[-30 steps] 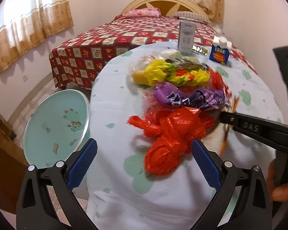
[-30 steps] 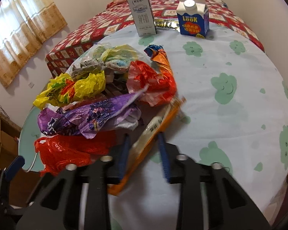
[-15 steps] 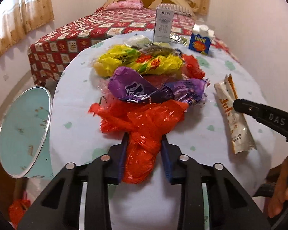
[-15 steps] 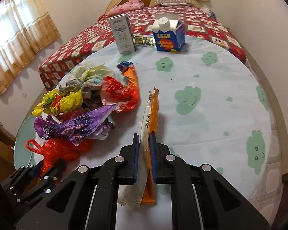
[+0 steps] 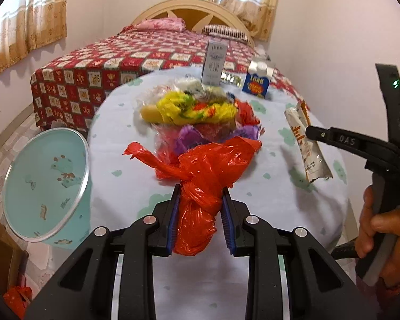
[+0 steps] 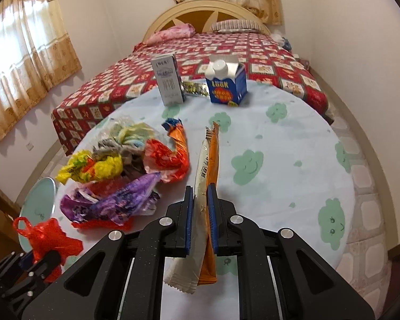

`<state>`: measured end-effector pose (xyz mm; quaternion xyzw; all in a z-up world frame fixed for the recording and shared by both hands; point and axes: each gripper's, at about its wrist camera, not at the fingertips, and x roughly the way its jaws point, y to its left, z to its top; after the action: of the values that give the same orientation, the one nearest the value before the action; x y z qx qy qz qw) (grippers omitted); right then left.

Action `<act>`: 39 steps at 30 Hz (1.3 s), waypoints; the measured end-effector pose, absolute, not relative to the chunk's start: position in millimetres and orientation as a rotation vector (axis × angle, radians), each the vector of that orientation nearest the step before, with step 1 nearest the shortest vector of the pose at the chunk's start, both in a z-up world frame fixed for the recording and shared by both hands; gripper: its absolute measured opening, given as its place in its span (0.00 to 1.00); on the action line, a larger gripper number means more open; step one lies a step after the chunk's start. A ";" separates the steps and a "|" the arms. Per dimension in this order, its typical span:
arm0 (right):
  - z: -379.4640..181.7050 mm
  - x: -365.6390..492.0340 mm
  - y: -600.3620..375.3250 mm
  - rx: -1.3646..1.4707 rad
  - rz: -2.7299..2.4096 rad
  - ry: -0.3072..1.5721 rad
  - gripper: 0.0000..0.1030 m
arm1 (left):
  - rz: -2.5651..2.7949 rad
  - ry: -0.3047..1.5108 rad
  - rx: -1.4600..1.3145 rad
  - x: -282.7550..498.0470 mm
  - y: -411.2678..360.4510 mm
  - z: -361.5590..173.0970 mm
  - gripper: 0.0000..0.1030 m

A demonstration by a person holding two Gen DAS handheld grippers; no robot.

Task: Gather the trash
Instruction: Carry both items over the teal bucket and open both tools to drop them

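Here the left tool (image 5: 198, 213) clamps the red bag (image 5: 200, 186), the right tool (image 6: 200, 213) the snack wrapper (image 6: 205, 176).

right gripper (image 6: 200, 200) clamping white-orange wrapper (image 6: 206, 165)

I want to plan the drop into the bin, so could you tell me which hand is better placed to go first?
Left, probably. The left gripper is shut on the red bag, and the bin sits just off the table edge on its side. The right gripper, shut on the wrapper, is on the side away from it.
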<state>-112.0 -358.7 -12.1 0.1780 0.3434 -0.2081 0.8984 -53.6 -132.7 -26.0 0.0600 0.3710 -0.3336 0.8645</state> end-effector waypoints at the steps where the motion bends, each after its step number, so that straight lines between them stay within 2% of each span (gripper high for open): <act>1: -9.5 -111.1 -357.5 0.367 -0.426 0.707 0.12 | -0.692 0.768 0.121 -52.9 -129.3 -21.7 0.27; 7: 13.6 -93.5 -325.9 0.295 -0.356 0.686 0.12 | -0.561 0.680 0.082 -36.3 -92.3 8.3 0.27; 16: 43.8 -39.2 -244.2 0.213 -0.145 0.658 0.12 | -0.356 0.639 0.006 5.6 -24.5 24.6 0.27; 27: 7.6 35.2 -140.4 0.156 0.060 0.765 0.12 | -0.112 0.696 -0.042 46.8 31.8 -4.8 0.27; 39: -37.5 74.9 -100.7 0.123 0.134 0.884 0.12 | -0.063 0.798 -0.100 72.1 49.0 -44.4 0.27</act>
<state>74.9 -100.7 -37.5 0.0593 0.4272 0.0646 0.8999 72.1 49.0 -44.4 -0.0484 0.3884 -0.0305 0.9197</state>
